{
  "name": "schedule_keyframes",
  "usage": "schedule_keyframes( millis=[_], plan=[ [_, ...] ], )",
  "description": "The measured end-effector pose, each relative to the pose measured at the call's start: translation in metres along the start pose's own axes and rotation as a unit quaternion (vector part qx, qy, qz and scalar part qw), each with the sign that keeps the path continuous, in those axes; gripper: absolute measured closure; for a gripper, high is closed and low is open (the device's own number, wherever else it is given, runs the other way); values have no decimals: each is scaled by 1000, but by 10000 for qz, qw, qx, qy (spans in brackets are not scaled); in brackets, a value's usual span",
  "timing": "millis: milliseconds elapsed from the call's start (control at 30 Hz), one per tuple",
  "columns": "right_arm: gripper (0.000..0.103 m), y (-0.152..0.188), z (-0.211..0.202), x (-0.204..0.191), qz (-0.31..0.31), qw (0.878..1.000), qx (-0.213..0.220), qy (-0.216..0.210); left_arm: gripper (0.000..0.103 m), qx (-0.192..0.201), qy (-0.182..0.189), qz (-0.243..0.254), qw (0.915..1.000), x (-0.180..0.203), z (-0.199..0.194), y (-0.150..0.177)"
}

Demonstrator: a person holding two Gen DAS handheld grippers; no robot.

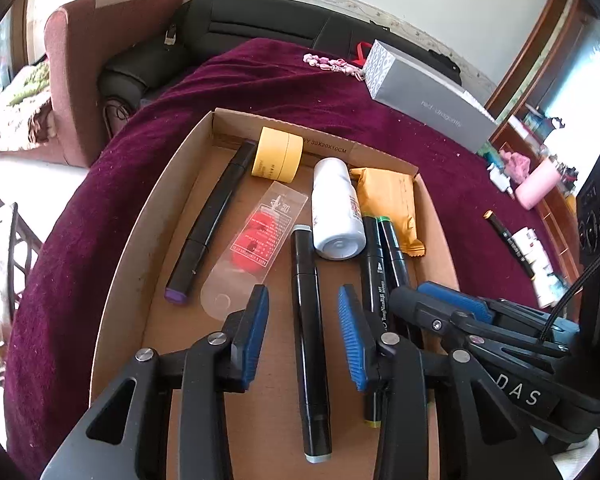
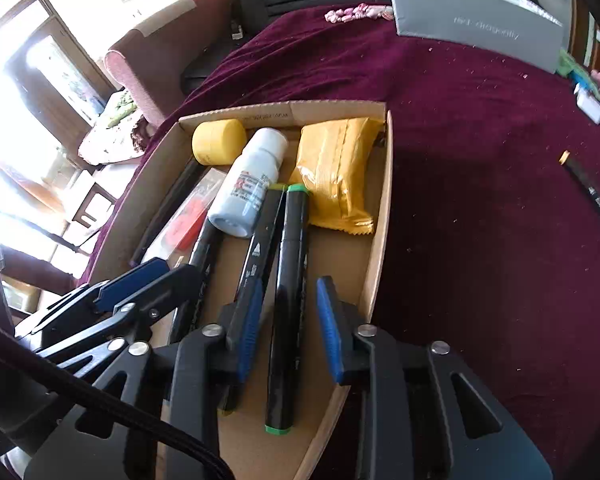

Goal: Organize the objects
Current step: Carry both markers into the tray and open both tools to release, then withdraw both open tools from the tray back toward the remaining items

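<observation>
A shallow cardboard tray (image 1: 140, 240) on a maroon cloth holds several black markers, a white bottle (image 1: 336, 208), a yellow round tub (image 1: 277, 154), a tan packet (image 1: 388, 204) and a clear sleeve with red pieces (image 1: 256, 236). My left gripper (image 1: 303, 312) is open, its pads either side of a grey-capped marker (image 1: 310, 340) lying in the tray. My right gripper (image 2: 288, 312) is open around a green-capped marker (image 2: 287, 304) in the tray; a yellow-capped marker (image 2: 260, 248) lies just left of it. The right gripper also shows in the left wrist view (image 1: 460, 312).
A grey box (image 1: 428, 100) and pink beads (image 1: 336, 65) lie at the far side of the cloth. A dark pen (image 1: 504, 236) and small white items lie to the right, outside the tray. Sofas stand behind the table.
</observation>
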State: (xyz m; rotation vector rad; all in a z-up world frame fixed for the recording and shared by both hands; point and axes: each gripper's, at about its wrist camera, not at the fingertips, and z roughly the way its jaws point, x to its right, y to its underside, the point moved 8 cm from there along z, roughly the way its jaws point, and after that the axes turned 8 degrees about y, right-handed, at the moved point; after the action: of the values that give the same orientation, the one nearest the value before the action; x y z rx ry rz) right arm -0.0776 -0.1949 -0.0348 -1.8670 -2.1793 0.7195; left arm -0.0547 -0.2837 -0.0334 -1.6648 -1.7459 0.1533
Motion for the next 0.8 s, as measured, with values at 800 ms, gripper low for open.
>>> schedule_keyframes(
  millis=[800],
  plan=[
    [35,11,-106,41,-396,9841,1583,704,55,1082,480,-84,9929,73,-82,18]
  ],
)
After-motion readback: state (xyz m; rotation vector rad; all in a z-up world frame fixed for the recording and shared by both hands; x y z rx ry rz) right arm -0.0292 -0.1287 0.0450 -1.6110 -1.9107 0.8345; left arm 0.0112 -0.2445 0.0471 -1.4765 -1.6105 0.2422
